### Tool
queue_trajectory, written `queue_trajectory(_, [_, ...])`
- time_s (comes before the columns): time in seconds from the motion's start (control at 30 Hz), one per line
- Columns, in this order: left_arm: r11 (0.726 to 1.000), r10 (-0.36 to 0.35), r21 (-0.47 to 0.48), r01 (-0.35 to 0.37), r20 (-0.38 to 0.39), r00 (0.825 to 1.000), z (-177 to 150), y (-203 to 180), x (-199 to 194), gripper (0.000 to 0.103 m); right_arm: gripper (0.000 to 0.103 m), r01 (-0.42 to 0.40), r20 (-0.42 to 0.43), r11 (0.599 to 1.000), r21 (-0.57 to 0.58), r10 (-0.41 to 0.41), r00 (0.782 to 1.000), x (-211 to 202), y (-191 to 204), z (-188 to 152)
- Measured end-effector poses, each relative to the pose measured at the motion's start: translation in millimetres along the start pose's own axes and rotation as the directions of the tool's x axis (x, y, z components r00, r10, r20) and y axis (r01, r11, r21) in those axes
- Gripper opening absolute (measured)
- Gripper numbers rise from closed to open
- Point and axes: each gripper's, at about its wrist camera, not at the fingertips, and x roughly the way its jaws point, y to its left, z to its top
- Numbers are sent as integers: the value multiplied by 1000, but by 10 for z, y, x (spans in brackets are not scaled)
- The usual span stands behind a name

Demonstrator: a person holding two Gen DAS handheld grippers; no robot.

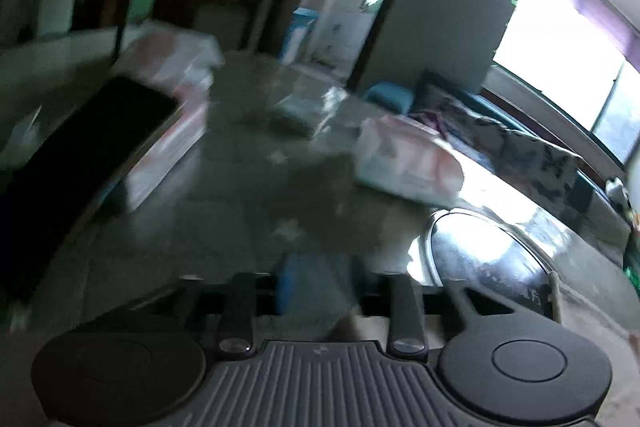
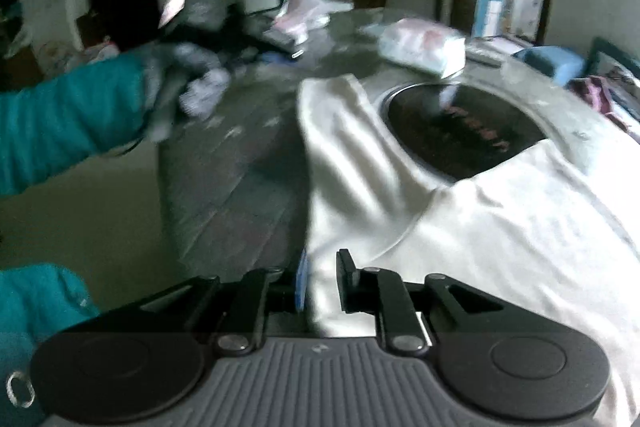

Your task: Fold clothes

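Grey table (image 2: 240,187) fills both views; white garment (image 2: 460,227) lies lower right. Right gripper (image 2: 320,283) pinches its edge. Left gripper (image 1: 316,287) blurred, fingers' state can't tell.

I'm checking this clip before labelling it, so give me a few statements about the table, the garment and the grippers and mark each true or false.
1. A white garment lies on the table. True.
2. The garment covers the whole round dark inset in the table. False: it overlaps only the near edge.
3. The right gripper sits at the garment's edge, cloth between its fingers. True.
4. The sleeve in the right wrist view is red. False: it is teal.
5. A soft pink-and-white packet lies beyond the inset. True.
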Motion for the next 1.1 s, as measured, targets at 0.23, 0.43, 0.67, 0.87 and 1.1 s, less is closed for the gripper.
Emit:
queue_trajectory(0.23, [999, -19, 33, 20, -40, 999, -176, -146, -61, 47, 28, 48, 0, 997, 52, -48, 999, 321, -128, 84])
queue_trajectory(0.43, [997, -2, 71, 5, -42, 999, -183, -298, -19, 45, 32, 44, 25, 998, 49, -46, 999, 380, -109, 136])
queue_trajectory(0.67, [989, 42, 140, -40, -8, 999, -232, -374, 59, 8, 39, 134, 40, 981, 139, -141, 989, 501, -422, 244])
queue_trajectory(0.87, [990, 86, 114, -87, 13, 996, -232, -284, -18, 5, 50, 85, 72, 988, 130, -95, 993, 552, -399, 245])
queue_trajectory(1.1, [992, 86, 90, -86, 3, 996, -230, -229, -62, 6, 51, 110, 64, 962, 248, -129, 990, 596, -704, 252])
